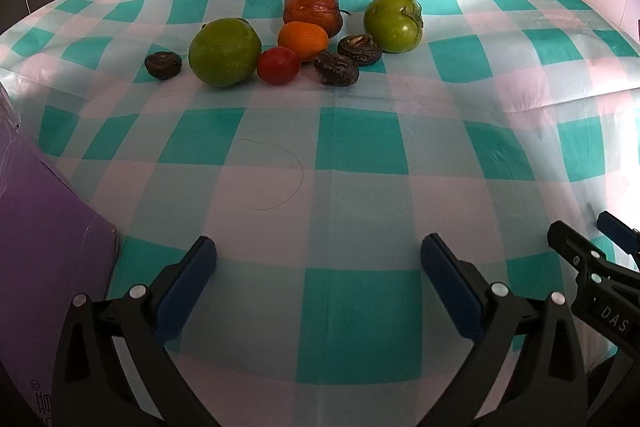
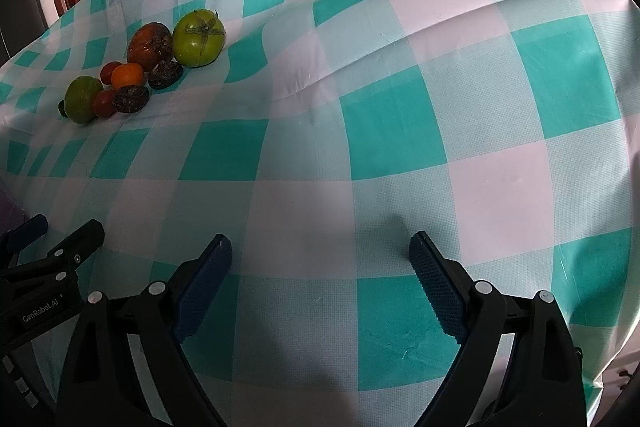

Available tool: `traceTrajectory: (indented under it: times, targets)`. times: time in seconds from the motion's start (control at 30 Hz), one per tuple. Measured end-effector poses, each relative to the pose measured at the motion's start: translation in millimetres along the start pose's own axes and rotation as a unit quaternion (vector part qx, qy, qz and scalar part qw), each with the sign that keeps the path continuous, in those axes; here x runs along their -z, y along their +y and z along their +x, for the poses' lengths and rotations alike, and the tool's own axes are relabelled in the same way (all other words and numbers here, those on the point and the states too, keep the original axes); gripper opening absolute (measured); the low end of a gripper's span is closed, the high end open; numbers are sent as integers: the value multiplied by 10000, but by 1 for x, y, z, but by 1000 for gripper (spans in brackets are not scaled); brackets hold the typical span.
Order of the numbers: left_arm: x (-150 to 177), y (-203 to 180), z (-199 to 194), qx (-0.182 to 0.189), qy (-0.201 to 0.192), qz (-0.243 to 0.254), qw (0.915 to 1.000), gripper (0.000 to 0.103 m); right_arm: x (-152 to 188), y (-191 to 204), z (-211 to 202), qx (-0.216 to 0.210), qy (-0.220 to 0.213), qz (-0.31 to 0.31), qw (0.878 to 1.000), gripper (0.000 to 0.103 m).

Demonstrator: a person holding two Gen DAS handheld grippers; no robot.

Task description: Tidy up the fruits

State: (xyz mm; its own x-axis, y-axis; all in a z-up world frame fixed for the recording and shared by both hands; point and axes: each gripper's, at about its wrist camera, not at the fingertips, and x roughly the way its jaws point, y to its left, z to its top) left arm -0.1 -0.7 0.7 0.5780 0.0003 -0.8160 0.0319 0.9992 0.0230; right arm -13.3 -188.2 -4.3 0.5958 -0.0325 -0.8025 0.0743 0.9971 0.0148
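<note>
Clearly nothing is held: the left gripper and right gripper both hang with jaws wide apart over bare checked tablecloth, well short of the fruit cluster farther up the table. The pieces crowd together (the orange fruit touches its brown neighbour). Reaching for one could likely nudge another, and the round green ones may roll on the rumpled cloth.

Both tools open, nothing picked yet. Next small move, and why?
Probably move the left tool forward toward the fruit cluster, starting with the small red fruit at its near edge. Both tools are empty, and the cluster lies nearly straight ahead of the left, well off to the side of the right tool.
</note>
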Motion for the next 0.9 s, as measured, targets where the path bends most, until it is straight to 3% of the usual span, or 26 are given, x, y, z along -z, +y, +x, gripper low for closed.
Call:
traceTrajectory:
  times: [0.9]
  targets:
    - [-1, 1, 1, 4, -1, -4, 10000, 102, 2, 1, -1, 27, 1, 14, 10000, 88]
